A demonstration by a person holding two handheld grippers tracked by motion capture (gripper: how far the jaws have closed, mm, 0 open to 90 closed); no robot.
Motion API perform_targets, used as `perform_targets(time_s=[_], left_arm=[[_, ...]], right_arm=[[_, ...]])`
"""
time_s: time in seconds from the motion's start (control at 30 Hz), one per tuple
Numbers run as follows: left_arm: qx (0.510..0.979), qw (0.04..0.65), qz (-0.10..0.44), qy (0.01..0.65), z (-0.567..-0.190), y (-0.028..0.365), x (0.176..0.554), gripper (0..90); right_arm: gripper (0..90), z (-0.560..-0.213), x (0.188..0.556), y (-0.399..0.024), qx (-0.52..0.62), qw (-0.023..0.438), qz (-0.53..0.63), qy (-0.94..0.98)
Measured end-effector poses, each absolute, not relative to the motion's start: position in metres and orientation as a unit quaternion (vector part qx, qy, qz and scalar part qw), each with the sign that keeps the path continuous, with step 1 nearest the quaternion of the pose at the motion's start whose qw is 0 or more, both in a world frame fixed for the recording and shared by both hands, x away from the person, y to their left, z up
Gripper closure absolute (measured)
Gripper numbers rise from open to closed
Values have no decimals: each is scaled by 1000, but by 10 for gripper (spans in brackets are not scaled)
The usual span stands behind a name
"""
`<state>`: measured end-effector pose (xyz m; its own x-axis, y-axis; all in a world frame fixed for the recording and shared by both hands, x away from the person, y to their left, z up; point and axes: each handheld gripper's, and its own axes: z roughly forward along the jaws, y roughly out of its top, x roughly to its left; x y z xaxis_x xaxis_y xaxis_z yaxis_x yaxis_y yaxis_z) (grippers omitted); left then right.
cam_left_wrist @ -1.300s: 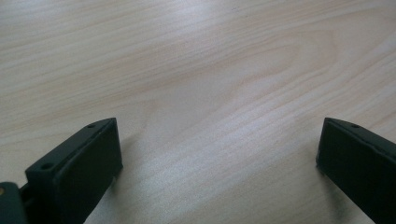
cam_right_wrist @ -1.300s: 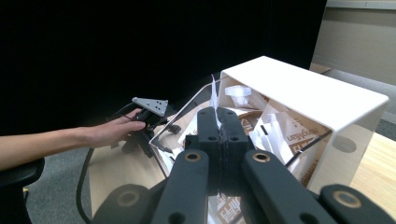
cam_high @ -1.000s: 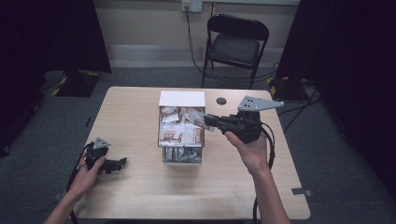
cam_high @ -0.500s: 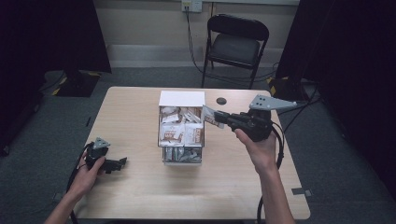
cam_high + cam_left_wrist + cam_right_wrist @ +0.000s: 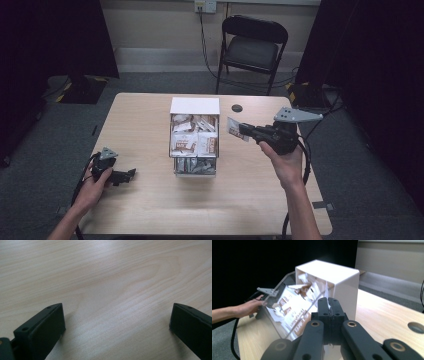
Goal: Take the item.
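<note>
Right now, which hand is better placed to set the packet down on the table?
Right. The right gripper is shut on the packet, beside the box. The left gripper rests open on the table, far off.

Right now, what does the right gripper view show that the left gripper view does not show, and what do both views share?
The right gripper view shows the right gripper shut on a thin white packet, the white box with a clear sloped front full of packets, and the person's other hand. The left gripper view shows the left gripper, its jaws wide apart with nothing between them. Both show the pale wooden table.
</note>
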<state>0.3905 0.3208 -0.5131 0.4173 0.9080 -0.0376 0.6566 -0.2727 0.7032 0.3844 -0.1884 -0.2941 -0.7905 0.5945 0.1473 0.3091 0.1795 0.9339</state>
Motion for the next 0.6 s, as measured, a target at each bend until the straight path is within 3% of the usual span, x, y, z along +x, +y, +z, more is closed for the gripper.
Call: perform_targets(time_s=[0.6], left_arm=[[774, 330, 192, 505, -513, 321, 390, 0]], right_arm=[[898, -335, 400, -180, 324, 118, 516, 784]])
